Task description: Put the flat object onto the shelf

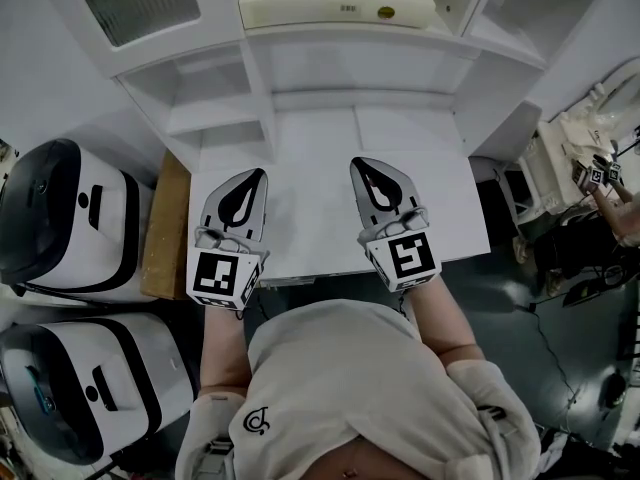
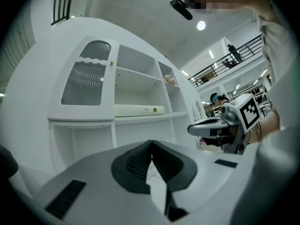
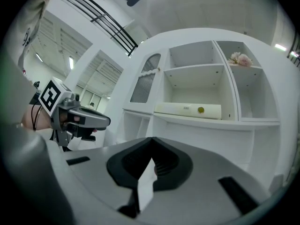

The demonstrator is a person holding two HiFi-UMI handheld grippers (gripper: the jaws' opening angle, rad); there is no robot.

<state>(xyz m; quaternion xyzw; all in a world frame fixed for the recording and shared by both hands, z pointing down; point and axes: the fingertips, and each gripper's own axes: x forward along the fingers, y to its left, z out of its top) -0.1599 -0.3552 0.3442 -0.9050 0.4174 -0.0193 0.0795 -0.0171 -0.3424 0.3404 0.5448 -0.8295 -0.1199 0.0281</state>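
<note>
I see the flat cream object [image 1: 335,0] lying on the cabinet's middle shelf [image 1: 350,34]. My left tongs [image 1: 258,180] and right tongs [image 1: 360,168] are both closed on nothing, side by side over the white bench [image 1: 310,218].

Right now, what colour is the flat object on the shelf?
Cream flat object, clearest in right gripper view.

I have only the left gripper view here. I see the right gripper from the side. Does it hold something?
Observer: No. The right gripper has its jaws together, with nothing between them.
Operator: What is below the two grippers?
Observer: A white counter. The left gripper hangs over it too.
Operator: And what is at the person's left side?
Observer: Two white and black machines, next to a wooden board.
</note>
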